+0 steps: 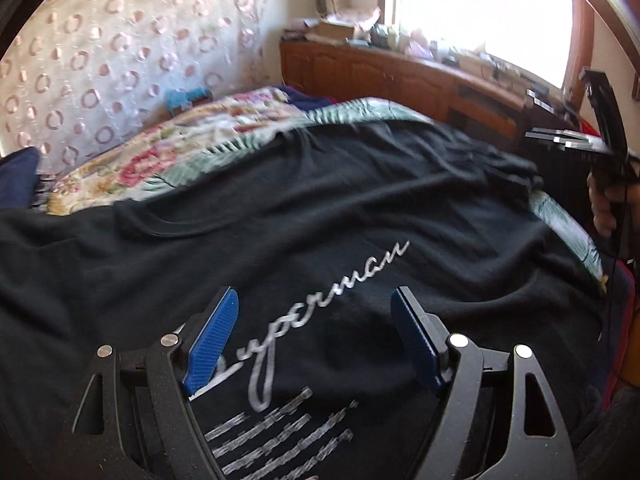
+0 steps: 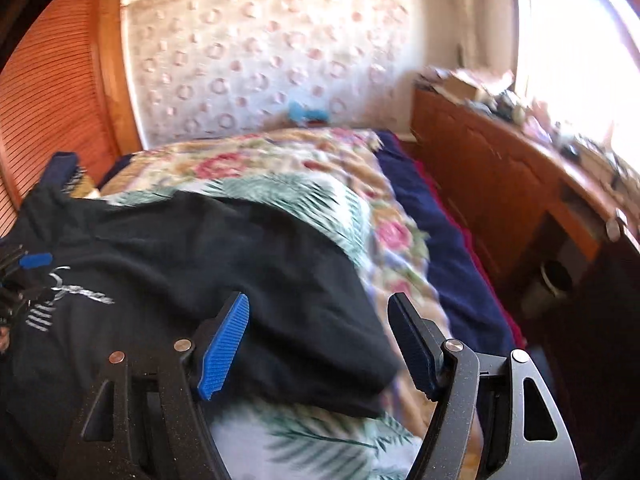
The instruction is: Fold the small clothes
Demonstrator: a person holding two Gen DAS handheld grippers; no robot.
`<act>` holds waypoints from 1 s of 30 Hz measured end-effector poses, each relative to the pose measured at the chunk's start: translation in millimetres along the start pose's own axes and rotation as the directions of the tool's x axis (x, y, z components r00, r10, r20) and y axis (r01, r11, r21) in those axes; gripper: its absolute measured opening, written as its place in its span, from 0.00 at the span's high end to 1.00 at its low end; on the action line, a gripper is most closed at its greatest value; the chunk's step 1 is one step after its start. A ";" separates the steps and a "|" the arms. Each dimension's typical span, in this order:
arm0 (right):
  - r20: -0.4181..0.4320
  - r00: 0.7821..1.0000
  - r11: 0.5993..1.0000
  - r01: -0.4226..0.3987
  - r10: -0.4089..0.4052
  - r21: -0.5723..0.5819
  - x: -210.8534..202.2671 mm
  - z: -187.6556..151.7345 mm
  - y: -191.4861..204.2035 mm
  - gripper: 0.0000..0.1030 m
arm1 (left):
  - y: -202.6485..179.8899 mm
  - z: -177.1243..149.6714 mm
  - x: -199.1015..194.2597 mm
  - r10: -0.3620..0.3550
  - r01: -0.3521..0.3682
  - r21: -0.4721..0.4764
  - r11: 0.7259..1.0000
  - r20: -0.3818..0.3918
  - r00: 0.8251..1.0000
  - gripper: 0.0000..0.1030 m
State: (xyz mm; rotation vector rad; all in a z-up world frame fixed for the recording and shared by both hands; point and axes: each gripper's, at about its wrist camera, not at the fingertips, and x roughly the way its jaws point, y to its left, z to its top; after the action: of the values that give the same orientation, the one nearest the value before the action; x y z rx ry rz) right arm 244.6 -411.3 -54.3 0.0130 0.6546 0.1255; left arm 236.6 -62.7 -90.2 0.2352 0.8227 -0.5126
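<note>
Here a soft black T-shirt (image 1: 304, 208) with silvery script lettering lies rumpled across the floral bedspread (image 2: 320, 168) of the bed; the left hand-held gripper (image 1: 314, 340) hovers over the lettering, its ribbed blue pads (image 1: 212, 344) spread wide, nothing between them. The right hand-held gripper (image 2: 318, 344) stands equally spread above the shirt's folded edge; no pinch shows.

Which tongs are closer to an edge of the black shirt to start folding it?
Probably the right tongs: they hang open over the black shirt where its edge meets the flowery bedspread. The left tongs hang open over the printed middle, far from any edge.
</note>
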 end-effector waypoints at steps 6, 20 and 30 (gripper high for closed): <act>-0.064 0.998 0.998 -0.009 0.014 0.068 28.5 1.4 -22.5 0.28 | -2.1 -2.0 18.1 -0.006 0.005 -0.013 1.000 -0.059 0.998 0.22; -0.213 0.962 0.963 -0.118 0.171 0.242 65.6 24.9 -54.8 0.28 | -11.6 -4.0 23.2 -0.015 0.017 0.022 1.000 -0.080 0.997 0.07; -0.183 0.965 0.970 -0.152 0.187 0.188 38.4 29.9 -42.9 0.83 | -11.3 -2.3 25.4 -0.007 0.008 0.012 1.000 -0.081 0.997 0.07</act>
State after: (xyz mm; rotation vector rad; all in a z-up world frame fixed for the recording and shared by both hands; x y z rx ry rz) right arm 297.8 -448.4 -56.0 0.2273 0.8634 0.2379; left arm 243.7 -80.1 -110.8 0.2650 0.8996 -0.5181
